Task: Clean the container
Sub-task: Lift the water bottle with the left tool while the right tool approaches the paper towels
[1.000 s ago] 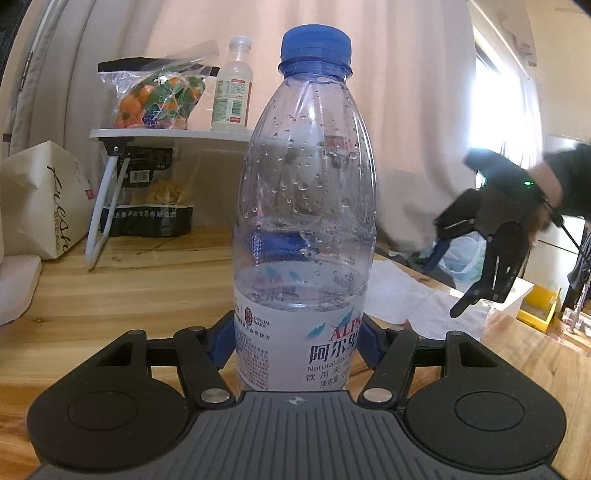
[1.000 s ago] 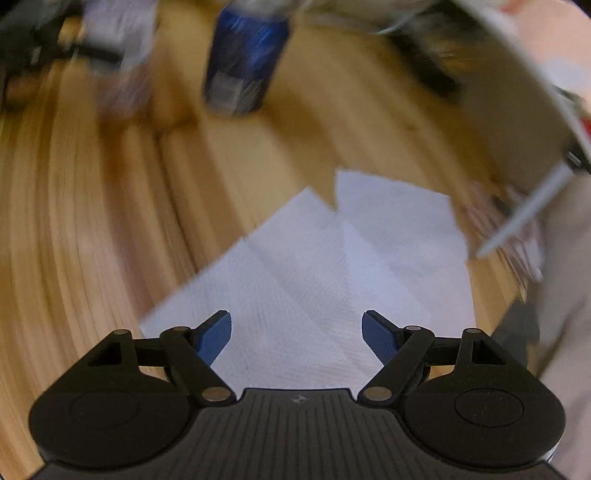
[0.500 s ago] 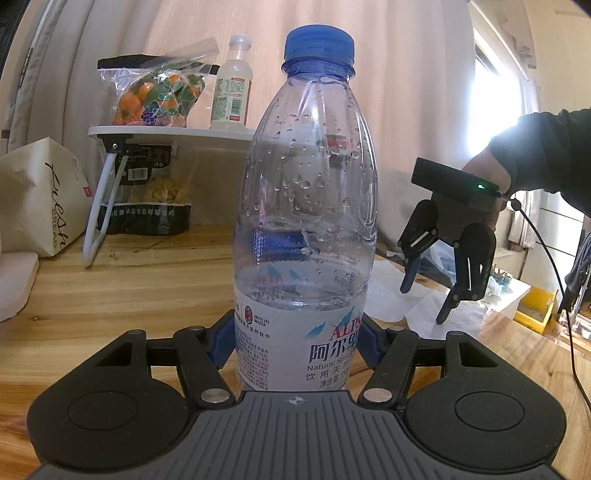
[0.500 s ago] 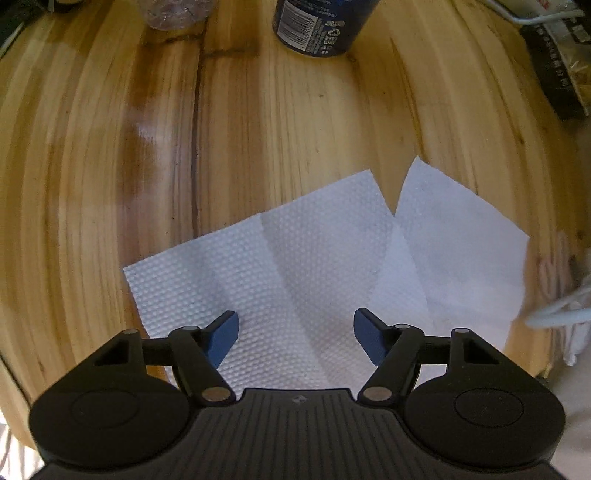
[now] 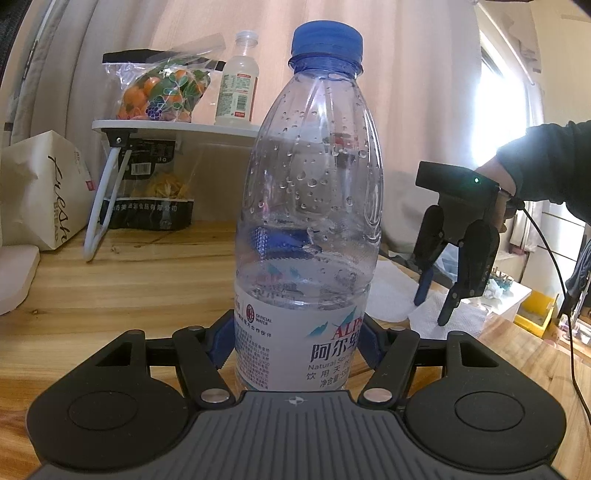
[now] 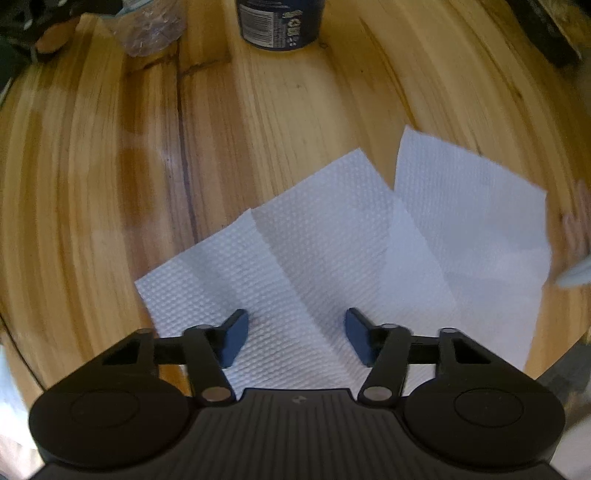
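My left gripper point(image 5: 297, 345) is shut on a clear water bottle point(image 5: 310, 221) with a blue cap and a white label, standing upright on the wooden table and about half full. My right gripper point(image 6: 295, 332) is open, pointing down just above white paper towels point(image 6: 332, 251) spread on the table. It also shows in the left wrist view point(image 5: 434, 306), to the right of the bottle, fingers down over the towels point(image 5: 443, 317). A dark blue container point(image 6: 280, 22) stands at the top of the right wrist view, next to the bottle's base point(image 6: 151, 29).
A white rack point(image 5: 177, 127) at the back holds a bag of fruit point(image 5: 162, 92) and a small white bottle point(image 5: 238, 96). A paper bag point(image 5: 40, 188) stands at the left. The table edge runs along the right, with yellow bins point(image 5: 535, 310) beyond.
My right gripper has swung down and lowered onto the paper towels, fingers still apart. The left gripper and the bottle have not moved.
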`<state>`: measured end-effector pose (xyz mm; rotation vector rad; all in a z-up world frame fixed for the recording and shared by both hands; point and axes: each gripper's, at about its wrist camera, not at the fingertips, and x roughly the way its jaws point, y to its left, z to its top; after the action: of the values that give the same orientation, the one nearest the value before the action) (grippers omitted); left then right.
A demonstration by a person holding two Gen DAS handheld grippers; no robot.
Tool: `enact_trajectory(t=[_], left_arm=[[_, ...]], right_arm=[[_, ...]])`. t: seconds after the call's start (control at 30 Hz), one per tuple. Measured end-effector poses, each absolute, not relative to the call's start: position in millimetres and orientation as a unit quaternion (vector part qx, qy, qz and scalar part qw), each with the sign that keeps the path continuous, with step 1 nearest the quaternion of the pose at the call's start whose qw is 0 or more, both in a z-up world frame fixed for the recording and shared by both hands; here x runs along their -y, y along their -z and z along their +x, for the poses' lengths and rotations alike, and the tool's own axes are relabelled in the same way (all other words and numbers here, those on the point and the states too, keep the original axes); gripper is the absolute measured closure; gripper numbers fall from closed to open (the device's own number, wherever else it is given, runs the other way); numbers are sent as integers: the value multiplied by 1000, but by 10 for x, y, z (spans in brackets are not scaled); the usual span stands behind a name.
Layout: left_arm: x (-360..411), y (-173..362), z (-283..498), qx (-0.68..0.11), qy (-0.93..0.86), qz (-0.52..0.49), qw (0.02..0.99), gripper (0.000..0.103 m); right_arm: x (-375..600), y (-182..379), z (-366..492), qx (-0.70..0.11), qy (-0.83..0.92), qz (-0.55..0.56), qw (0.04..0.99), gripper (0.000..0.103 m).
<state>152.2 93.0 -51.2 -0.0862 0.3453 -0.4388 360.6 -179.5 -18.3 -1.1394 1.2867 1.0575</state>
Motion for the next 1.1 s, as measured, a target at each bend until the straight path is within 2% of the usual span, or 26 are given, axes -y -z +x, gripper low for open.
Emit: enact_trajectory(t=[0.07, 0.17, 0.23, 0.27, 0.53, 0.7, 1.0, 1.1], left_arm=[[-932, 513, 1520, -170, 216, -43, 960, 35], [-936, 516, 1514, -170, 216, -43, 960, 35], [-935, 517, 1512, -171, 216, -44, 960, 35], [-934, 518, 1508, -171, 217, -43, 960, 35], [-938, 507, 1528, -172, 213, -45, 961, 35], [-937, 506, 1535, -173, 214, -46, 960, 35], [-937, 510, 1538, -173, 212, -48, 960, 35], [-931, 513, 1530, -173, 212, -46, 961, 35]], right_arm=[[1816, 156, 3644, -546, -447, -466, 534, 59], [1840, 122, 3700, -550, -449, -455, 537, 61], [1849, 86, 3715, -546, -450, -452, 544, 82], [1855, 75, 3716, -542, -447, -455, 547, 98], [1900, -3, 3624, -520, -421, -469, 576, 98], [1995, -266, 3506, -482, -404, -464, 624, 98], [2414, -788, 2754, -429, -399, -382, 715, 98], [2179, -630, 2495, -412, -403, -330, 748, 98]])
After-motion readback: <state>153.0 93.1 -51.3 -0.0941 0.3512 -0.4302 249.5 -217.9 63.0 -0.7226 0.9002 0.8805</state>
